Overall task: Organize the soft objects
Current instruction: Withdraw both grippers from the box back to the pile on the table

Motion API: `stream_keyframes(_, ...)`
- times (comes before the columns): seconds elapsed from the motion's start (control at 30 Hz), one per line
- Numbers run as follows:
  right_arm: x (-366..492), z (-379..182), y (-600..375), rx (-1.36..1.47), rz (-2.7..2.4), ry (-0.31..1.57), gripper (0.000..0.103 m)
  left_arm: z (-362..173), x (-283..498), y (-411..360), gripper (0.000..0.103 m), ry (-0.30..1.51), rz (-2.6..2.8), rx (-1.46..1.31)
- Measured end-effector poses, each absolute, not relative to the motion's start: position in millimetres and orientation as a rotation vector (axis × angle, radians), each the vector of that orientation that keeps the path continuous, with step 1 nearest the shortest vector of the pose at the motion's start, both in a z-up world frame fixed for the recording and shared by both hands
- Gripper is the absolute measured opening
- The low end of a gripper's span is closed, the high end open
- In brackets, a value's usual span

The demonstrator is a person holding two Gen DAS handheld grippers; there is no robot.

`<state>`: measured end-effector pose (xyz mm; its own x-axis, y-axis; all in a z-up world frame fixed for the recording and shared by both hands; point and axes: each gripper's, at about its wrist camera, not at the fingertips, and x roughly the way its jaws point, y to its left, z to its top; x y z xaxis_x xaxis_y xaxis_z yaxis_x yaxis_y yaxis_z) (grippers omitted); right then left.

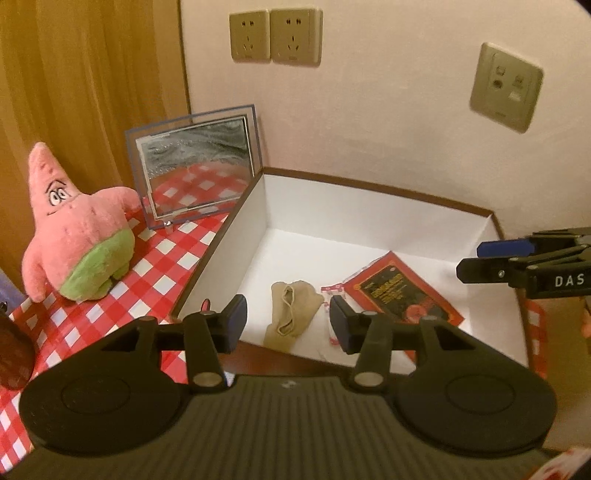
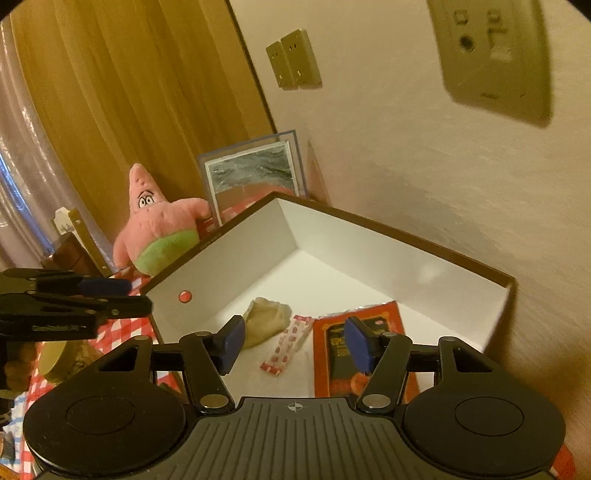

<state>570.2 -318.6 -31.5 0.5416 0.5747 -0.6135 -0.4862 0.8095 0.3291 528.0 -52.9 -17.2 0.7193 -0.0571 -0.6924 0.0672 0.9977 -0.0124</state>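
Note:
A white box with a brown rim stands against the wall on the checked cloth. On its floor lie a crumpled beige fabric piece, a small red-and-white sachet and a red-and-black packet. A pink star-shaped plush with green shorts stands outside the box, to its left. My left gripper hangs open over the box's near edge, above the fabric, holding nothing. My right gripper is open and holds nothing, above the sachet and packet.
A glass picture frame leans between the plush and the box's far corner. The red-and-white checked cloth covers the table. Wall sockets sit above the box. A dark round object is at the left edge.

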Motion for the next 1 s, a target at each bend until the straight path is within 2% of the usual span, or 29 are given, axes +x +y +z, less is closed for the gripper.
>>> stream_keyframes(0.53, 471.7, 3.5, -321.2, 0.074, 0.621, 0.724, 0.062, 14.6, 410.6, -36.5, 0.049, 0.749, 0.04, -0.04)
stream_keyframes(1.0, 386.4, -6.6, -297.8, 0.064, 0.708, 0.803, 0.062, -16.0, 304.1, -10.7, 0.049, 0.857, 0.178, -0.099)
